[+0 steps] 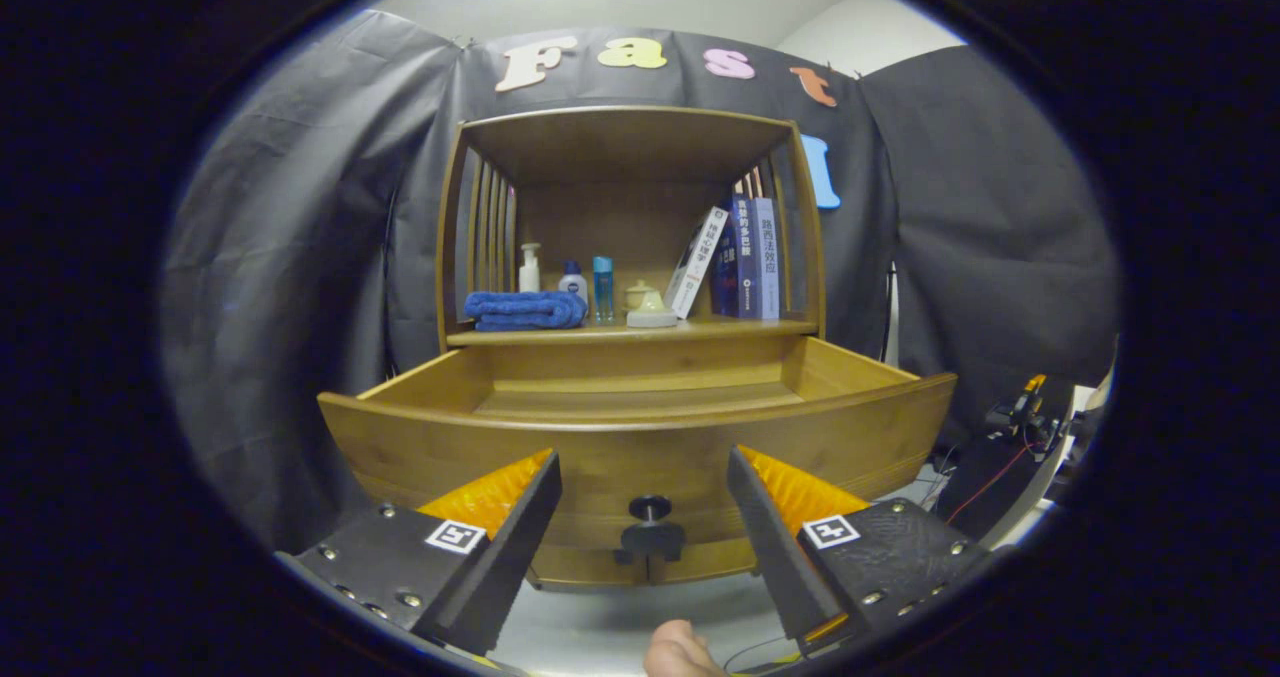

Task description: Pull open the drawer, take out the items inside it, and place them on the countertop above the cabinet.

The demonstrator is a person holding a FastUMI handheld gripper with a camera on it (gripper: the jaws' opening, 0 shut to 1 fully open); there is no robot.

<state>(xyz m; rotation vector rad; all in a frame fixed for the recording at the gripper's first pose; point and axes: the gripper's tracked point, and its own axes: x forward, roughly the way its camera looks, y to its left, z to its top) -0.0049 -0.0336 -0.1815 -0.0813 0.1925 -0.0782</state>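
Drawer [640, 427] pulled out of cabinet [630, 217]; gripper [645, 502] spread wide, holding nothing.

Drawer front hides most of the interior; only bare floor toward its rear edge shows. Black knob [650, 527] sits between the fingers, untouched. On the countertop [640, 333]: books [740, 257] at right edge, spine writing too small to read; blue towel [525, 309] at left edge; bottles [570, 279] behind, labels illegible.

The pulled-out wooden drawer [640, 427] stands just ahead of the spread tongs [645, 487], its round dark knob [650, 509] between them. Beyond, on the desk [630, 333], folded blue towel [525, 309] left, upright books [745, 257] right, small bottles [575, 282] between.
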